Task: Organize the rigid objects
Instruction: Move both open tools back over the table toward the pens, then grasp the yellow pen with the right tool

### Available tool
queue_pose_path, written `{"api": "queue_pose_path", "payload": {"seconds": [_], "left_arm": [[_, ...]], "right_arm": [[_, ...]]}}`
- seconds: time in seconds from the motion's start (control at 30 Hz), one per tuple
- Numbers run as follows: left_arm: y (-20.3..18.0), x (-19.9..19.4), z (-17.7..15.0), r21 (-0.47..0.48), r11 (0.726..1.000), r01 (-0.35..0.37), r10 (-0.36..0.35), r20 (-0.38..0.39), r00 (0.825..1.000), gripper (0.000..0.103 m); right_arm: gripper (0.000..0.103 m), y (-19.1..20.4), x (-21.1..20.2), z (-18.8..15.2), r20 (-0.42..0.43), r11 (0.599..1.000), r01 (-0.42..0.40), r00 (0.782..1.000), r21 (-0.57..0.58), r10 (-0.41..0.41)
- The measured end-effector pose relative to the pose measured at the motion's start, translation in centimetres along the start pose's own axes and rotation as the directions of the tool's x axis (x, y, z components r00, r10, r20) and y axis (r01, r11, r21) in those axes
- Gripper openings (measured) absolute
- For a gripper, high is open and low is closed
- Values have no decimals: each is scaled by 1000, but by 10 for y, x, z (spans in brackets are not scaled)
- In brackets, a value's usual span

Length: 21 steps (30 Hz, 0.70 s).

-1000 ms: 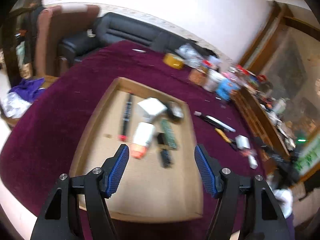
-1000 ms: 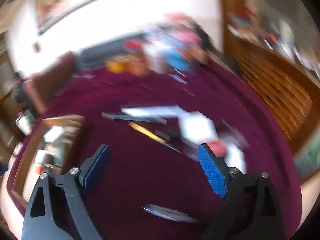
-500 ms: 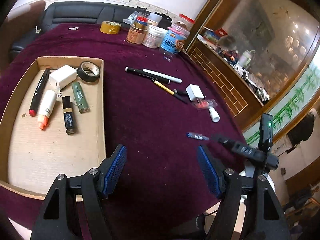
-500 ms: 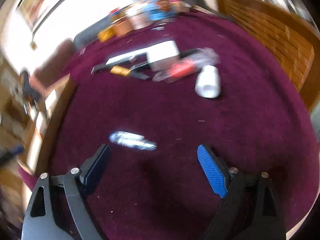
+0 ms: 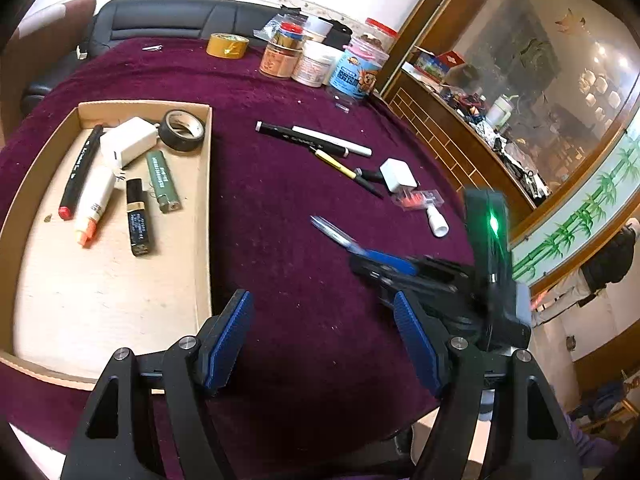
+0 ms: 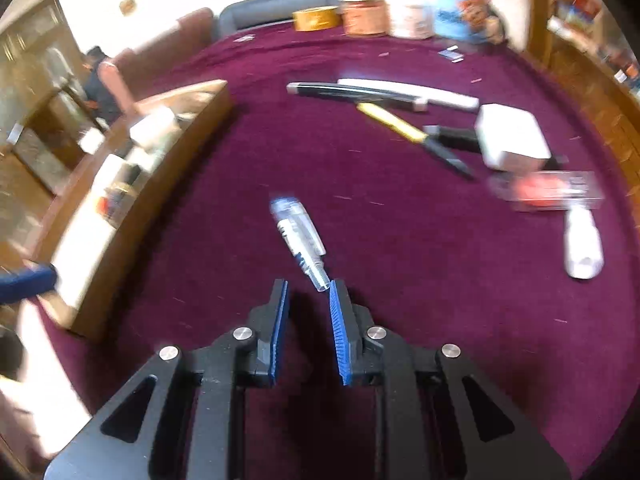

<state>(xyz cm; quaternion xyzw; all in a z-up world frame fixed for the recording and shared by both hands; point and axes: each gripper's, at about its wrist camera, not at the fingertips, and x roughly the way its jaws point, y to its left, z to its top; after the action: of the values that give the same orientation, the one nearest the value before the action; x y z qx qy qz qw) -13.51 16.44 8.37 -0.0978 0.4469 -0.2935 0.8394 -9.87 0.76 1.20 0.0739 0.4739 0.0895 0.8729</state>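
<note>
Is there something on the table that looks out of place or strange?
Yes. The clear pen part on the purple cloth lies apart from the other pens, and its threaded end looks bare, as if taken apart. The right gripper is closing beside that end, not yet pressing it.

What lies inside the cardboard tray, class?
Inside the cardboard tray: a red-tipped marker, white charger, black tape roll, green lighter, lipstick and white tube. The left gripper hides its near corner.

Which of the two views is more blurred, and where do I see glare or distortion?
Right wrist view: motion blur, strongest at the box and jars; the clear pen is soft. Left wrist view: sharp, only the right gripper smears; glare on the wall; fisheye bends both.
</note>
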Motion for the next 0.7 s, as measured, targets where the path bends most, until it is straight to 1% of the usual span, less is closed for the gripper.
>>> {"api": "queue_pose_path", "payload": {"seconds": [0.07,0.13,0.2,0.23,0.33,0.43,0.5,0.6,0.67,0.7], "left_arm": [[0,-2,-1,6,1000,1,-1,0,1000,67],[1,-4,0,8,1000,0,0,5,1000,67],[2,-4,0,9,1000,2,-2,7,1000,67],[2,-3,0,10,1000,3,-3,5,1000,67],[-2,4,1,12,1000,14,-14,-8,1000,67],[-8,10,-2,23,999,25,-24,-29,999,67],[-13,11,-3,36,999,21,-19,-38,999,67],[-16,10,-6,45,999,6,-4,-47,999,67],[-15,9,-7,46,999,-7,9,-51,999,67],[-15,9,-7,45,999,-11,14,-52,999,67]], "right_arm": [[19,-2,-9,6,26,998,-46,999,37,45],[19,-12,-22,11,76,996,-60,996,65,55],[19,-24,-29,16,101,995,-30,995,92,20],[19,-34,-32,23,110,994,-1,994,111,-11],[19,-47,-26,45,126,992,27,991,121,-43],[19,-51,-8,73,114,993,89,989,73,-97],[19,-45,11,91,96,993,119,988,22,-120],[19,-43,37,102,42,991,133,990,-9,-132],[18,-45,57,106,-8,990,140,990,-4,-140],[19,-45,61,106,-14,990,139,990,2,-139]]}}
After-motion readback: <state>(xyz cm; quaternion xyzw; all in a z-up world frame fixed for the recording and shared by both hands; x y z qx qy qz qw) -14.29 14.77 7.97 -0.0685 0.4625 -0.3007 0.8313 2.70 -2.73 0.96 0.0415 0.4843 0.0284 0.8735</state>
